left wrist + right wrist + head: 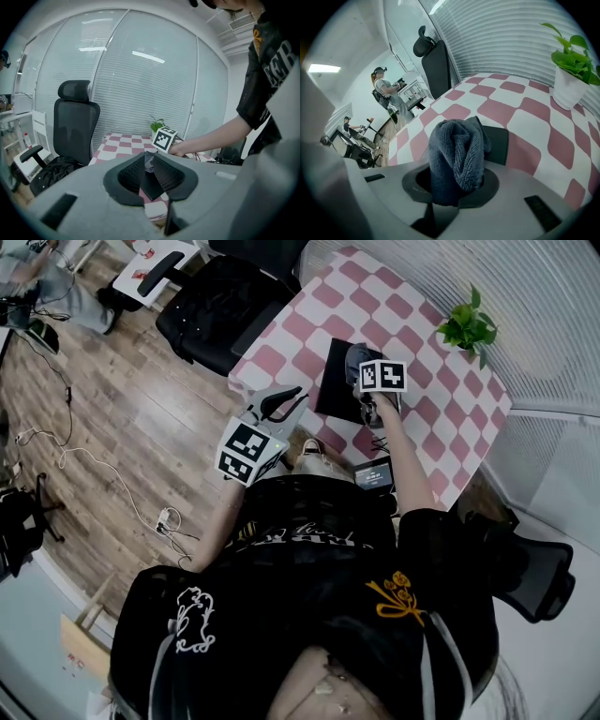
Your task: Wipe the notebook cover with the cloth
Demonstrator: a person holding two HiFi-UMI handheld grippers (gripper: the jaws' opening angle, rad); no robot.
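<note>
A black notebook lies on the pink-and-white checked table. My right gripper is over the notebook's right part, shut on a bunched grey cloth. In the right gripper view the cloth fills the jaws of the right gripper, and a corner of the notebook shows behind it. My left gripper hangs off the table's near edge, left of the notebook. It is slightly open and holds nothing. The left gripper faces the notebook.
A potted green plant stands at the table's far right. A black office chair sits by the table's left side, another chair at my right. A small screen lies near the front edge. People stand far off.
</note>
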